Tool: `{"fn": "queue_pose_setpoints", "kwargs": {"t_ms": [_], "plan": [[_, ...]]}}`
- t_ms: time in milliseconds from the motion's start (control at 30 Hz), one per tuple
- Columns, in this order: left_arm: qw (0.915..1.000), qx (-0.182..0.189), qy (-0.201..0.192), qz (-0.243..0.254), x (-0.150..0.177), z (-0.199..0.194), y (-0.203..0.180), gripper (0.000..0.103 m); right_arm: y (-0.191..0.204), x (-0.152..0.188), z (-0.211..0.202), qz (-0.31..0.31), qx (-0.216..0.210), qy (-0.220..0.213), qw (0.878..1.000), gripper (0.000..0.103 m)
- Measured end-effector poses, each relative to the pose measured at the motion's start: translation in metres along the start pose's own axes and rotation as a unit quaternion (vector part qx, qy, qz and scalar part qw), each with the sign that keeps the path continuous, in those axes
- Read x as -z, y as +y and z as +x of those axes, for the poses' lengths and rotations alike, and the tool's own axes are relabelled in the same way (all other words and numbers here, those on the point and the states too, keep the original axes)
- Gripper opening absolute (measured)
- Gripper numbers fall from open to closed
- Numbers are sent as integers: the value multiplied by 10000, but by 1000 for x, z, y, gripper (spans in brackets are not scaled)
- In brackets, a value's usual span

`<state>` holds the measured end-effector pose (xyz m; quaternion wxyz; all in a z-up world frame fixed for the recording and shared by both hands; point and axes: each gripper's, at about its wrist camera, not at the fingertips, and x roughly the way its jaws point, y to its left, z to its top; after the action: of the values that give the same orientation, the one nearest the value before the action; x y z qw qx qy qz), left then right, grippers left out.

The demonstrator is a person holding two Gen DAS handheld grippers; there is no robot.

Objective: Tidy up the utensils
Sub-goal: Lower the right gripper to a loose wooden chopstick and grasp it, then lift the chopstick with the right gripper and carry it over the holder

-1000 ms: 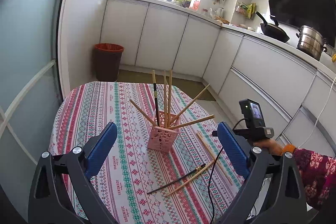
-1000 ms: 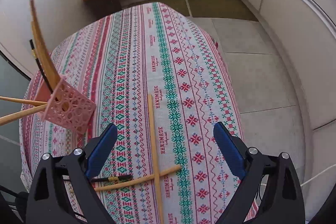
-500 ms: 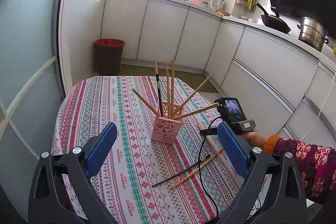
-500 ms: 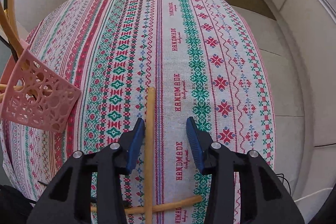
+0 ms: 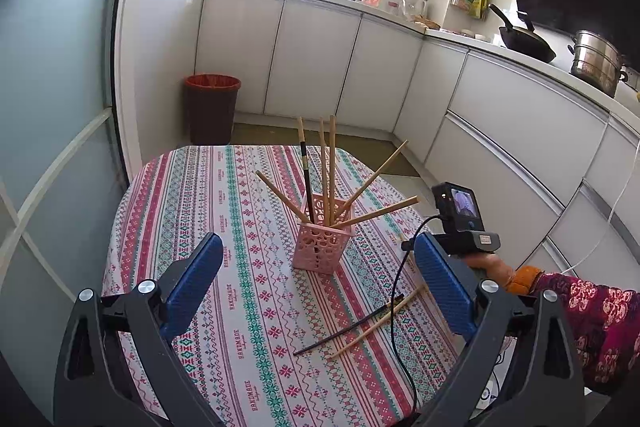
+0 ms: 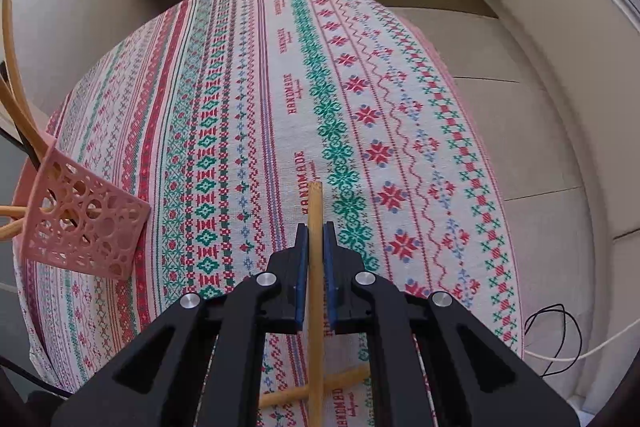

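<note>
Right gripper (image 6: 315,233) just closed on a wooden chopstick (image 6: 315,203) lying on the tablecloth (image 6: 248,75), tip poking toward twelve o'clock beyond the pads; pink holder (image 6: 80,223) at nine o'clock. Left gripper (image 5: 316,259) stood wide, holding nothing.

The right gripper (image 6: 315,239) has come down toward the patterned tablecloth (image 6: 248,75) since the earlier frames, and its jaws, wide apart a second ago, have just been closing and now stand pressed on the wooden chopstick (image 6: 315,211) that lay between them. In the left wrist view the right hand (image 5: 486,265) now sits lower and nearer the table edge than before. In the right wrist view the pink holder (image 6: 82,223) has shifted toward the left edge and appears larger.
</note>
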<state>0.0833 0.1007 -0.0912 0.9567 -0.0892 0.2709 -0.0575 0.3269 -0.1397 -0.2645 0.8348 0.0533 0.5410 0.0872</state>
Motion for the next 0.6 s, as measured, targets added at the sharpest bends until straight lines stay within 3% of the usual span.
{"fn": "queue_pose_setpoints", "kwargs": {"t_ms": [367, 600], "plan": [[9999, 155, 19, -18, 0, -3, -6, 92, -17, 9, -149, 142, -289, -1234, 9918, 8], [9997, 228, -36, -35, -4, -4, -7, 92, 2, 21, -245, 16, -454, -2236, 9736, 8]]}}
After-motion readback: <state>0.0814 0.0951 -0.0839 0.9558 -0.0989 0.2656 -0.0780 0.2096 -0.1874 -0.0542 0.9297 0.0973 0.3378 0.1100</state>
